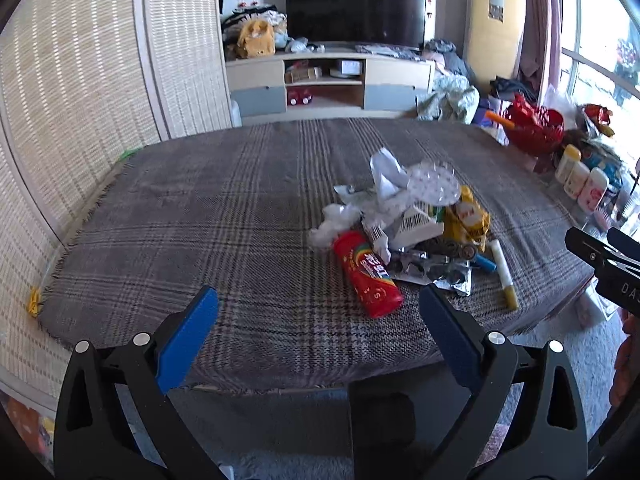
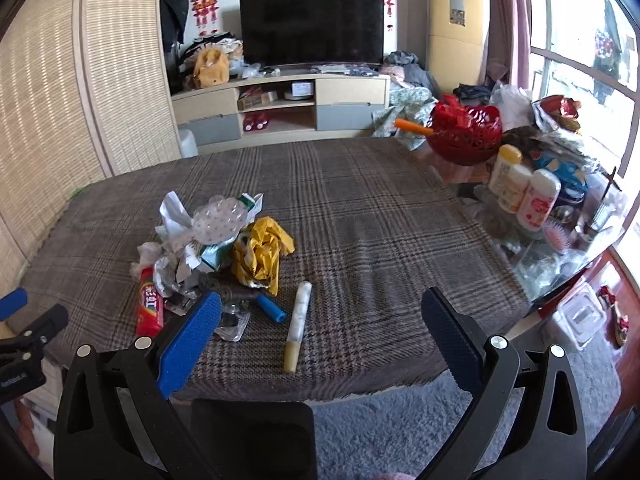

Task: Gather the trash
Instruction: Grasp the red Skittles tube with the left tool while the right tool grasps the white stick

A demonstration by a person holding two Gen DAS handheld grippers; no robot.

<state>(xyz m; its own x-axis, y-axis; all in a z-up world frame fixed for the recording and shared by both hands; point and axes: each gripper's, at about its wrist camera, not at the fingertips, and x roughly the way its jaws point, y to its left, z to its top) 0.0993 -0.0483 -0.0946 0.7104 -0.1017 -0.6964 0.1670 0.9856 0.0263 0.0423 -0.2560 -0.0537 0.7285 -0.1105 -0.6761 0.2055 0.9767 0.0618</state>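
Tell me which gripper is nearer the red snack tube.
Left. The left gripper hangs open just short of the red snack tube, tube towards its right finger. The right gripper hangs open further right, by the white-and-yellow stick.

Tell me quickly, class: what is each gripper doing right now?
Left gripper: open, holding nothing.
Right gripper: open, holding nothing.

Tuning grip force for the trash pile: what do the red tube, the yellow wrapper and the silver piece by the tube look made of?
Red tube: rigid can, probably printed card or plastic, glossy; it keeps a clean cylinder shape.
Yellow wrapper: thin plastic film, slightly shiny; it is crumpled into soft folds.
Silver piece: looks like foil or metallised film; mirror-like glints, sharp creases. Cannot tell which.
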